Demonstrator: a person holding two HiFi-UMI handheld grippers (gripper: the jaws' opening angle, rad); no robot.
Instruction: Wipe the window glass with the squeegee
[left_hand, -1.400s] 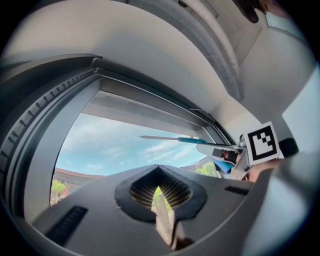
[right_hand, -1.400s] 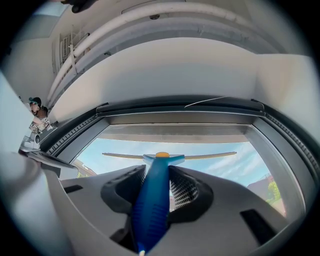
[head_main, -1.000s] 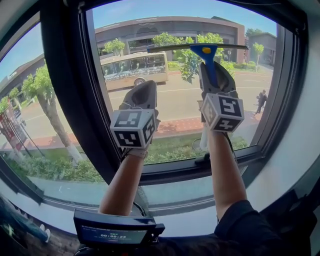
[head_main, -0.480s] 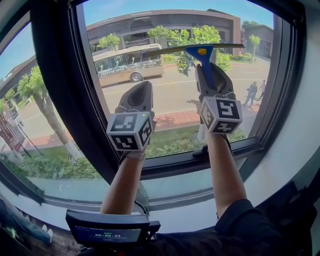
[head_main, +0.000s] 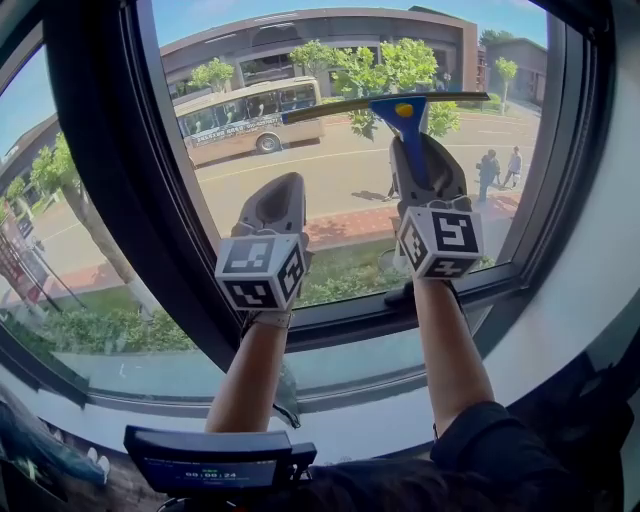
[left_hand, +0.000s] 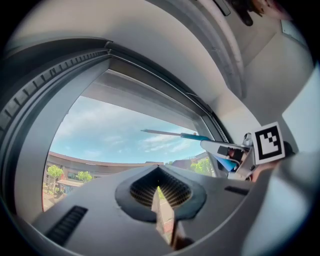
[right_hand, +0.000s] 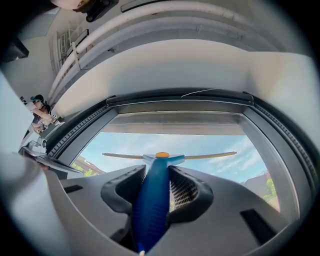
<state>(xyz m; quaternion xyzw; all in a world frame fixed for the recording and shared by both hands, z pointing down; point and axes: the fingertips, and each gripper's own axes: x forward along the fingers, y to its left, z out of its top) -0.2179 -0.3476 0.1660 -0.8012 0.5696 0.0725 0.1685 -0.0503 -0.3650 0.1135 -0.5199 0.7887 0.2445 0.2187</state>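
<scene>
A squeegee with a blue handle (head_main: 408, 125) and a long thin blade (head_main: 340, 106) lies against the window glass (head_main: 330, 170), blade level across the upper pane. My right gripper (head_main: 418, 148) is shut on the handle, which runs up between its jaws in the right gripper view (right_hand: 152, 200) to the blade (right_hand: 200, 156). My left gripper (head_main: 282, 186) is held up to the left of it near the glass, shut with nothing in it (left_hand: 159, 189). The left gripper view also catches the squeegee blade (left_hand: 165, 133).
A thick black upright of the window frame (head_main: 120, 200) stands just left of my left gripper. The black lower frame and sill (head_main: 360, 325) run under both arms. The right side frame (head_main: 560, 150) is close. A dark device with a screen (head_main: 215, 462) sits low in front.
The right gripper has drawn the squeegee a short way down the glass. The left gripper has sunk a little alongside it, and the view has shifted slightly.
</scene>
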